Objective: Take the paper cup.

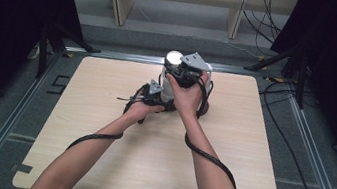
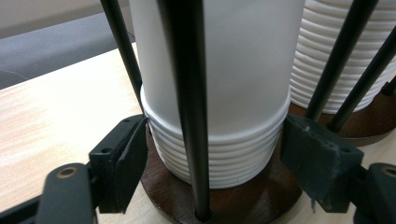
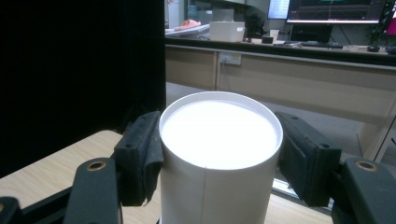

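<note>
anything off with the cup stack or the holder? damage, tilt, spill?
Nothing spilled or tilted. The cup stack sits upright inside the holder's black rods on the wooden base. One oddity: the left gripper has a chipped, scuffed jaw pad.

Right up close along the left tongs (image 2: 212, 158): their two black jaws sit low, one on either side of a stack of white paper cups (image 2: 219, 93). The stack stands upside down, its rolled rims bunched in tight rings at the bottom, on a round dark-brown wooden base (image 2: 243, 200). The left jaw's pad touches the rims; the right jaw looks to touch them too. Thin black rods (image 2: 184, 93) rise from the base around the cups, one straight in front. Off to the right, a second ribbed white stack (image 2: 322, 60) sits behind more rods. Pale wood-grain counter (image 2: 56, 121) runs away on the left.
</note>
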Demonstrator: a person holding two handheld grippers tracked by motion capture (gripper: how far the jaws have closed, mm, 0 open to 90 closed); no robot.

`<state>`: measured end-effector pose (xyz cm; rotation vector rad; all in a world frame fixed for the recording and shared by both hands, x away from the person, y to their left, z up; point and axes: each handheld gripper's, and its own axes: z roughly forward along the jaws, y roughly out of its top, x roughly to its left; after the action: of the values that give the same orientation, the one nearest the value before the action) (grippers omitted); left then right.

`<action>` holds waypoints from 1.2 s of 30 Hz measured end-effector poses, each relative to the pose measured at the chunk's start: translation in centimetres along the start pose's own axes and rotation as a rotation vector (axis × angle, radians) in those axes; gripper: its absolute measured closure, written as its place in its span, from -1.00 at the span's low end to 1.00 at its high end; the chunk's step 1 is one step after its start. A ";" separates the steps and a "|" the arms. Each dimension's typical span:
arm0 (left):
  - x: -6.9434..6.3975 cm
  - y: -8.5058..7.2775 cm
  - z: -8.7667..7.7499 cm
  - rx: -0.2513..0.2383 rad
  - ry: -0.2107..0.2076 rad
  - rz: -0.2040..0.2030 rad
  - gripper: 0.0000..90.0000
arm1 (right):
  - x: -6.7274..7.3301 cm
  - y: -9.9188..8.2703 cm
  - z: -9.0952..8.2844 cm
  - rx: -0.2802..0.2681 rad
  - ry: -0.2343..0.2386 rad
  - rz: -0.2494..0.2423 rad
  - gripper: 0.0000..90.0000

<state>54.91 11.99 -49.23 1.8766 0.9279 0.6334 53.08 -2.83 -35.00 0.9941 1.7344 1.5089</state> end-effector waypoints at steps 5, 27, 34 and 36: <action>-0.1 -0.1 -0.6 -0.014 0.003 -0.021 -0.65 | -0.1 0.7 -0.4 -0.031 0.000 -0.026 -0.22; -0.3 -1.3 -7.9 -0.080 -0.040 0.023 -0.89 | 0.0 0.9 -4.1 0.000 0.098 0.076 -0.22; -1.0 -2.0 -10.5 -0.106 -0.102 -0.013 -0.91 | -0.1 0.4 -5.4 0.010 0.149 0.154 -0.22; -1.2 -2.2 -11.3 -0.114 -0.103 -0.010 -0.91 | -0.1 0.1 -5.8 0.017 0.156 0.159 -0.22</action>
<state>45.14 17.41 -46.24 1.7848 0.8171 0.5662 48.29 -5.88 -34.03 1.0699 1.8134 1.7148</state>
